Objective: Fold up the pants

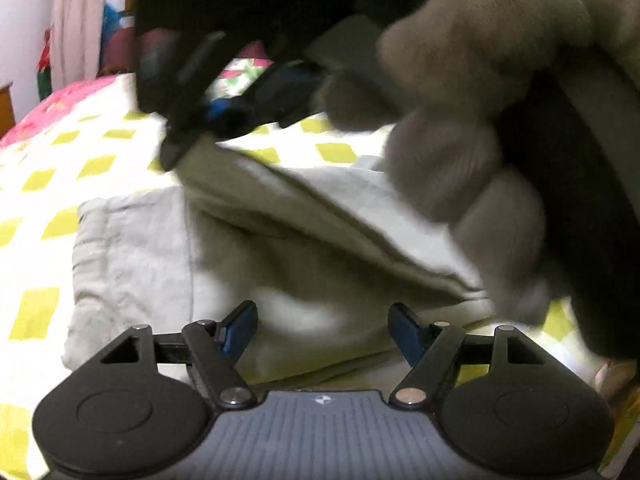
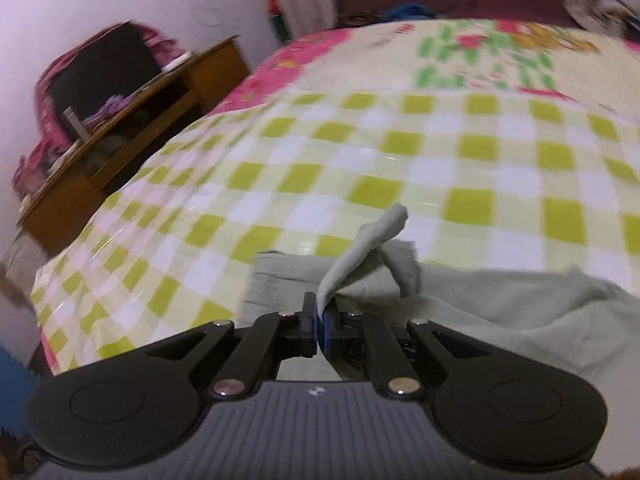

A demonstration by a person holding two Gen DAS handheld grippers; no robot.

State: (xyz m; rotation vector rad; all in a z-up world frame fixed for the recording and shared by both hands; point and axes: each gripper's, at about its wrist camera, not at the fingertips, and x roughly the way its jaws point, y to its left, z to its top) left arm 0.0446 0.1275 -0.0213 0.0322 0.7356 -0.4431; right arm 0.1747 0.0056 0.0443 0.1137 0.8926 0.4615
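Observation:
Pale grey-green pants [image 1: 160, 248] lie partly folded on the checked bed cover [image 1: 44, 176]. My left gripper [image 1: 324, 326] stands open just above the cloth, with nothing between its blue pads. In the same view a grey-gloved hand [image 1: 460, 140] holds my right gripper [image 1: 176, 152], which lifts an edge of the pants into a raised ridge. The right wrist view shows the right gripper [image 2: 320, 320] shut on a thin fold of the pants [image 2: 520, 312]; a tip of cloth sticks up past the fingers.
The green-and-white checked cover [image 2: 360, 168] spreads over the bed, with a pink floral blanket [image 2: 480, 52] at its far end. A wooden desk [image 2: 120, 120] with clutter stands off the bed's left side by the wall. A curtain [image 1: 80, 12] hangs at the back.

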